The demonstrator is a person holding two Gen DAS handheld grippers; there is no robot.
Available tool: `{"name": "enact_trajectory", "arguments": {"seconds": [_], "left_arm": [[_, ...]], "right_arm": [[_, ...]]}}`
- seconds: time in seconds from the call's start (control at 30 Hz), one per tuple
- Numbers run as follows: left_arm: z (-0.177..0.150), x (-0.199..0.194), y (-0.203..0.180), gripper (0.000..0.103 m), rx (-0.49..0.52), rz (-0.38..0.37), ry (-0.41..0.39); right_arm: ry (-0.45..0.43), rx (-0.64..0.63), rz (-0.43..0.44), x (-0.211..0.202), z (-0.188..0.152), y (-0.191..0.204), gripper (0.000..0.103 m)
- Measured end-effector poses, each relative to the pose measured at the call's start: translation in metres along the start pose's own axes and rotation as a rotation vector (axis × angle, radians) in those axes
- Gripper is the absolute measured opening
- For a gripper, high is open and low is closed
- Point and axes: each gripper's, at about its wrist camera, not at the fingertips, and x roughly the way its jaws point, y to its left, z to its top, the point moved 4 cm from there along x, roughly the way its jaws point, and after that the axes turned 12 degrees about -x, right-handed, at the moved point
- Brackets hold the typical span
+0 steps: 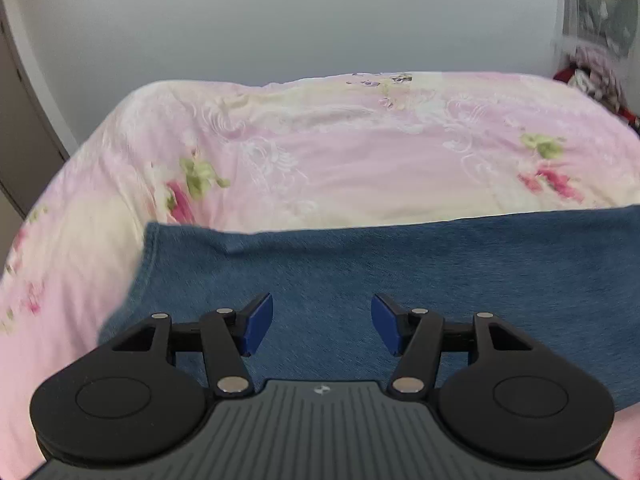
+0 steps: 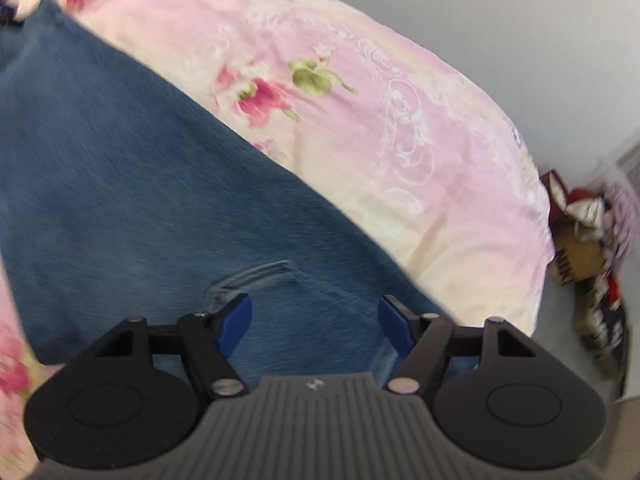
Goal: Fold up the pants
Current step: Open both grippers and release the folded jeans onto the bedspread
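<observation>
Blue denim pants (image 1: 400,272) spread flat across the near part of a bed under a pink and cream floral quilt (image 1: 340,152), cloth smooth with only a faint crease near the far edge. In the left wrist view, a stitched hem running down the left end of the denim, that end's corner resting on the quilt, far edge straight and running off to the right. In the right wrist view, same pants (image 2: 120,168) stretching away toward the upper left, a sewn pocket (image 2: 280,280) with pale seams just ahead of the fingers. Left gripper (image 1: 322,326) black with blue pads (image 1: 258,324), jaws wide apart, nothing between them, poised over the denim; contact with the cloth not clear. Right gripper (image 2: 314,326) likewise spread wide, blue pads (image 2: 236,324) on either side of the pocket area, holding nothing; whether the tips touch the fabric cannot be told through the blur. Plain pale wall (image 1: 280,20) behind the bed, and a heap of red and white things (image 2: 588,216) beyond the bed's far right side.
</observation>
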Motion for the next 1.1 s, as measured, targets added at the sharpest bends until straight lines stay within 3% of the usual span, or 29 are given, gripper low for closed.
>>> {"name": "enact_trajectory", "arguments": {"seconds": [0.3, 0.4, 0.53, 0.7, 0.87, 0.97, 1.1], "left_arm": [[-0.086, -0.028, -0.013, 0.066, -0.376, -0.177, 0.010], [-0.115, -0.024, -0.016, 0.066, -0.497, -0.214, 0.020], [-0.142, -0.006, -0.009, 0.066, -0.662, -0.239, 0.019], [-0.147, 0.017, 0.002, 0.066, -0.826, -0.241, -0.023], [-0.144, 0.040, 0.016, 0.066, -0.979, -0.231, -0.055], [-0.140, 0.056, 0.019, 0.064, -1.019, -0.229, -0.059], [-0.139, 0.069, 0.022, 0.053, -1.044, -0.212, -0.053]], "right_arm": [[-0.153, 0.530, 0.173, -0.025, -0.078, 0.069, 0.074], [-0.177, 0.674, 0.202, -0.018, -0.108, 0.090, 0.066], [-0.200, 0.819, 0.214, -0.009, -0.144, 0.098, 0.066], [-0.236, 0.891, 0.211, -0.004, -0.163, 0.094, 0.066], [-0.261, 0.935, 0.138, -0.010, -0.178, 0.067, 0.066], [-0.260, 0.949, 0.078, -0.012, -0.189, 0.047, 0.066], [-0.257, 1.013, 0.023, -0.009, -0.211, 0.014, 0.066]]}}
